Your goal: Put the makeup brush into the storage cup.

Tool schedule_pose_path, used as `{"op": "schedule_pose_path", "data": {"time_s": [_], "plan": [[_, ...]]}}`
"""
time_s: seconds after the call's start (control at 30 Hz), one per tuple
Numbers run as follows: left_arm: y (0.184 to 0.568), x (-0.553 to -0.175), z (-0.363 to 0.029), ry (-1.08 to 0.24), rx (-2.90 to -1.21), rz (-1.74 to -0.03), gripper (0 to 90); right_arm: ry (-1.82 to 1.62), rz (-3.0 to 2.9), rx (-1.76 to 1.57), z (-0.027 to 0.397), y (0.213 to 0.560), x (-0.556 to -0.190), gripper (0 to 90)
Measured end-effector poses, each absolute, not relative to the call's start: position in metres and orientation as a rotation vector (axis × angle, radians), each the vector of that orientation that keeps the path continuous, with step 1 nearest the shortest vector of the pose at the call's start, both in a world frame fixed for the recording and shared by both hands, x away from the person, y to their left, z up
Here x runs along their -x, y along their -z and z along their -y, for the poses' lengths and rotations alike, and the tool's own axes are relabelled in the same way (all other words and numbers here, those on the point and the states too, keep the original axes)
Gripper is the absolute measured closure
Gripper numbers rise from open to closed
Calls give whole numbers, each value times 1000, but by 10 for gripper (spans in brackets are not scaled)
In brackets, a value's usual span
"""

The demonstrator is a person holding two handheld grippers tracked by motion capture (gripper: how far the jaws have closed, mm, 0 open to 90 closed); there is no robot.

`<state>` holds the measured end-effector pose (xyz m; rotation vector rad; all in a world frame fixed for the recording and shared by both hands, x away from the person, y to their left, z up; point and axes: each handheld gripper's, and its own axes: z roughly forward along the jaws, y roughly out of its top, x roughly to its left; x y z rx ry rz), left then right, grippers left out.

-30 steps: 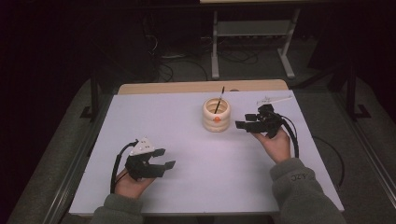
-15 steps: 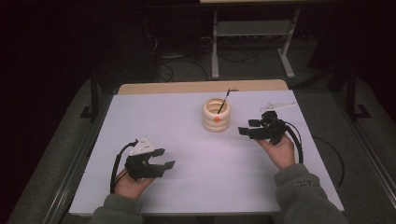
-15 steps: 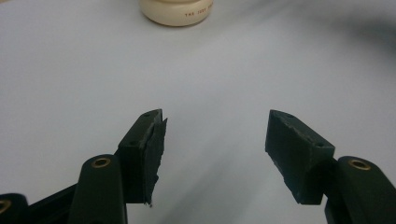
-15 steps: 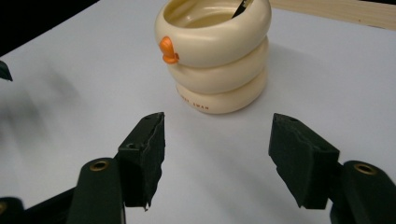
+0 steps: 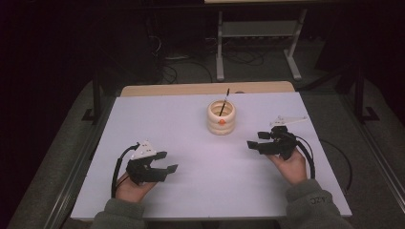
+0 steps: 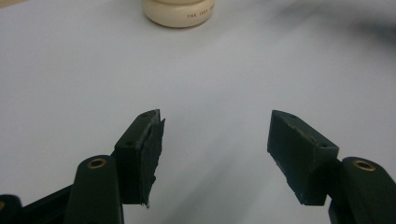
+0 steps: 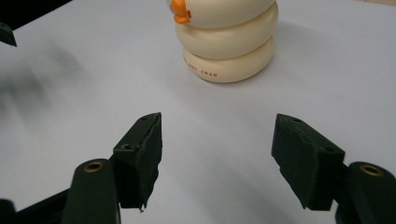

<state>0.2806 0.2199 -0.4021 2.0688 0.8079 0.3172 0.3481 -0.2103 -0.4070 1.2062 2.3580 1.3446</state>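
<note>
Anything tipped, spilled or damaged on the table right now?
Nothing stands out. The cream holder stands upright with the dark stick leaning inside it. Left gripper and right gripper are both open and empty.

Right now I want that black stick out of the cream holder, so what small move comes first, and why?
Probably ease the right gripper forward toward the cream holder. It is open, empty and nearer than the left gripper, and the black stick stands leaning out of the holder's top.
</note>
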Motion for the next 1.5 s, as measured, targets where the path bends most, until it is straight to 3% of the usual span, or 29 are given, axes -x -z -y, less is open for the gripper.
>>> {"op": "schedule_pose_path", "data": {"time_s": [0.6, 1.5], "plan": [[400, -276, -236, -317, -2051, -748, 255, -1288, -2383, -1134, 210, 418, -314, 265], [405, -267, -234, -344, -2058, -769, 256, -1269, -2373, -1112, 219, 423, -284, 227]]}}
